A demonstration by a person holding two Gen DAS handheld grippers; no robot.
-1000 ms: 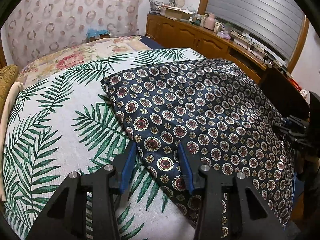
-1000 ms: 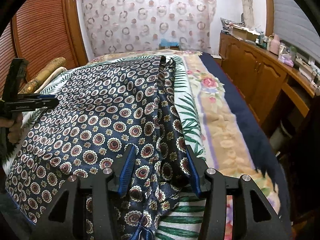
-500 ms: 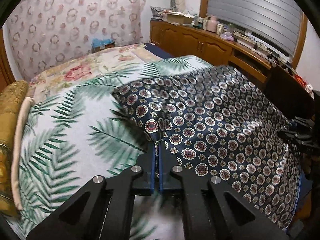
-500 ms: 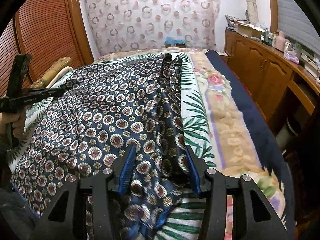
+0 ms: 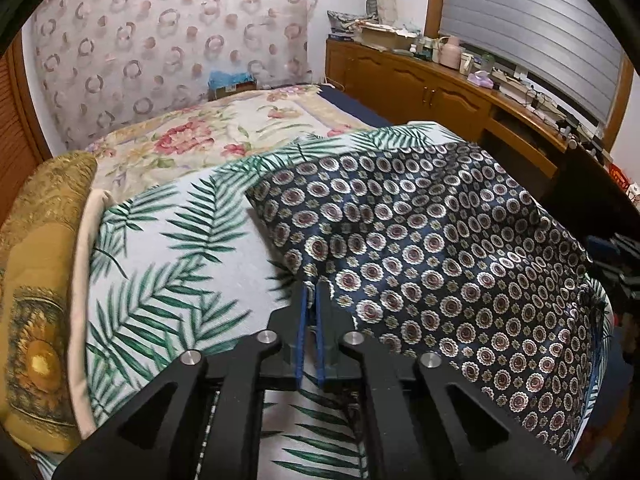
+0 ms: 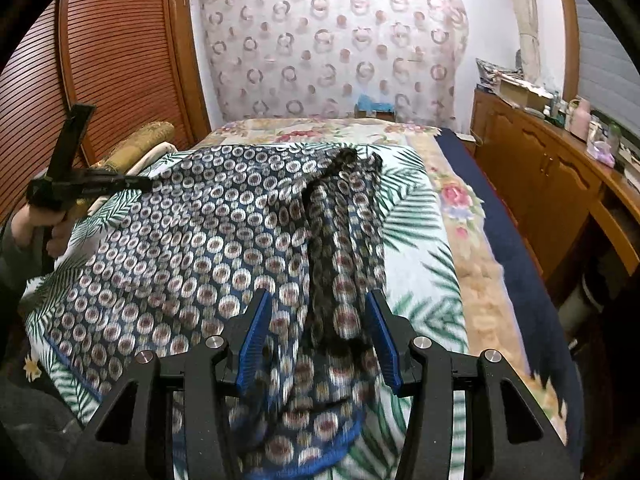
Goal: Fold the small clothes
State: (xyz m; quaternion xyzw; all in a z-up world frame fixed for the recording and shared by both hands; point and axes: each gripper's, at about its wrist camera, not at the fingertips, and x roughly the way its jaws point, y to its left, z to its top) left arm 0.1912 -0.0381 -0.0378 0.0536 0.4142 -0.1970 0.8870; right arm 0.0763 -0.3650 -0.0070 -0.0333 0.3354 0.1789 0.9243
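Navy medallion-print cloth (image 5: pixel 432 264) is lying spread on the palm-leaf bedsheet (image 5: pixel 168 248). Left gripper (image 5: pixel 310 300), at 6 o'clock in its view, is pinching the cloth's near corner, jaws easing open slightly. Right gripper (image 6: pixel 316 312) is standing half-wide, straddling the bunched fold (image 6: pixel 336 240) running toward 12 o'clock; pads not pressing.

Sheeny patterned cloth garment (image 5: pixel 420 248), glossy wooden cabinet (image 5: pixel 420 92)

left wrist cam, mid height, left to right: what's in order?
Gold cushion → cream pillow edge → palm-leaf sheet → navy patterned cloth, its near edge pinched in the left gripper → right gripper at the frame's right edge.
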